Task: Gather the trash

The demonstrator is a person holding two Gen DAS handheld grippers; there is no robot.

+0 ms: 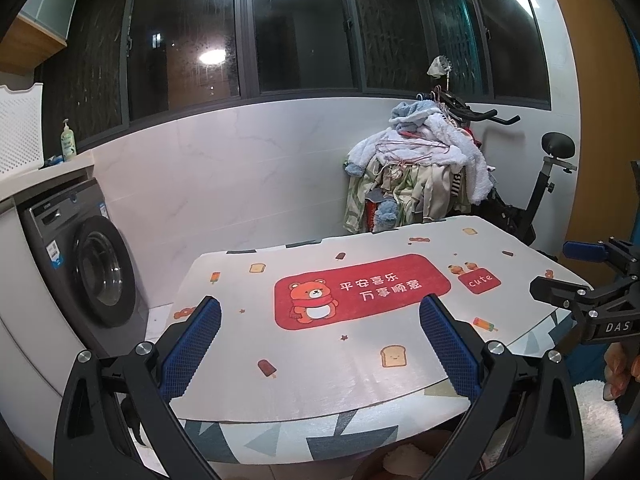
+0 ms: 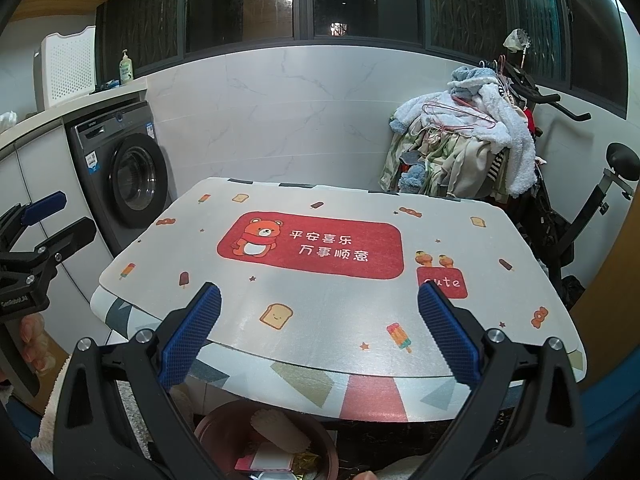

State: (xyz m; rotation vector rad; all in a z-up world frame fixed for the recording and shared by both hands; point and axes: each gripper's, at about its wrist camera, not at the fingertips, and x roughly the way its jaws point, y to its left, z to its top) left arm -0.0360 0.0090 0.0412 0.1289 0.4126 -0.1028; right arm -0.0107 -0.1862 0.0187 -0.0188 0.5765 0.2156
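My left gripper (image 1: 320,344) and right gripper (image 2: 319,340) are both spread, holding nothing. The trash (image 2: 280,436) lies in the basin (image 2: 208,424) under the table's (image 2: 360,392) near edge: light, crinkly wrappers, I think, best pinched at a loose edge.

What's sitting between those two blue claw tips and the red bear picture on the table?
Nothing: in both wrist views only bare printed mat lies between each open gripper's fingers and the bear panel.
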